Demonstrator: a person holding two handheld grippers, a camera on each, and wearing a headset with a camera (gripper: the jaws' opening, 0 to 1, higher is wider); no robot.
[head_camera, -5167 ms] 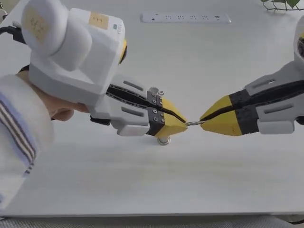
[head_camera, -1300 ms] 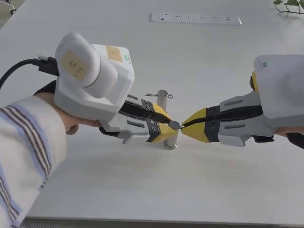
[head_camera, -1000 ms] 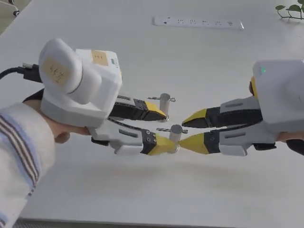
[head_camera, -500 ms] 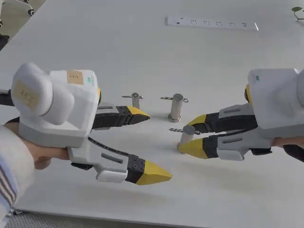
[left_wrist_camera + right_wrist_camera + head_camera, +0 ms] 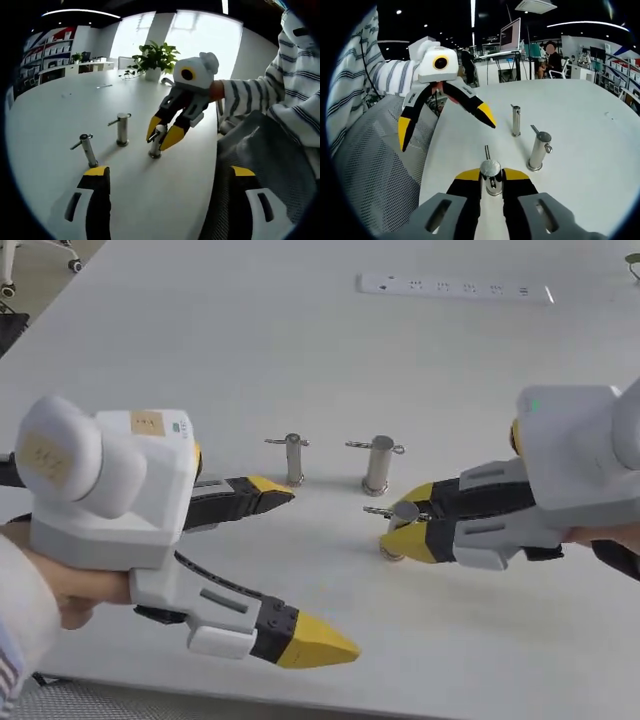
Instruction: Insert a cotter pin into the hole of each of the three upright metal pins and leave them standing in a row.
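The right claw (image 5: 399, 521) is squeezed narrow on the near post (image 5: 491, 171), which stands on the white table (image 5: 450, 370) in front of the other two. The left claw (image 5: 322, 572) is wide open and holds nothing.

If the right claw lets go crooked, or tugs sideways, the near post could tip over. Its wire pin (image 5: 377, 511) could catch on a jaw and slide out. This post also looks a bit out of line, so the row may not be straight.

I count three posts: the left post (image 5: 293, 462), the middle post (image 5: 377, 468) and the near one. Three wire pins, one through each. Two claws.
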